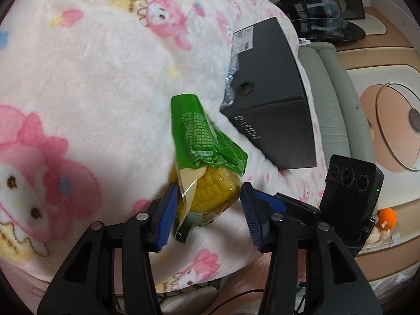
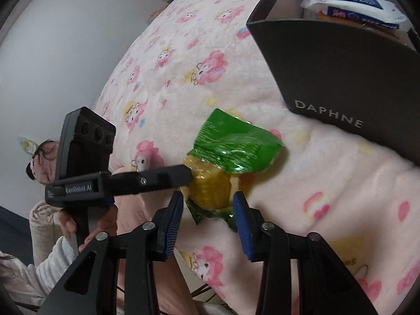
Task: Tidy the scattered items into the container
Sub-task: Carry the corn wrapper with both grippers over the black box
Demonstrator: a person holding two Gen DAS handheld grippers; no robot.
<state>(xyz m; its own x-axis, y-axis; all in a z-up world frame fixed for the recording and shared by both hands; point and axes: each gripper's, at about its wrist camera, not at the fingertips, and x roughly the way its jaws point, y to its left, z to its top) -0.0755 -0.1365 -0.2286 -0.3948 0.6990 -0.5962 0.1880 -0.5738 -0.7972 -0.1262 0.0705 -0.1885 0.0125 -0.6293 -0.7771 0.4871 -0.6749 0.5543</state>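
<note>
The packaged corn cob (image 1: 210, 168) lies on the pink blanket (image 1: 92, 78) of a bed, near the dark box (image 1: 273, 99). The left hand-held gripper (image 1: 207, 210) stands with its jaws apart around the cob's lower end; contact with the pads cannot be confirmed. The right hand-held gripper (image 2: 208, 223) also stands parted at the same end, not clamped. The box interior is cut off; a white packet (image 2: 354, 5) shows inside it.

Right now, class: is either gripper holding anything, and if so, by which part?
The left gripper holds the packaged corn cob by its yellow lower end. The right gripper straddles that same end, its pads apparently not pressing.
</note>
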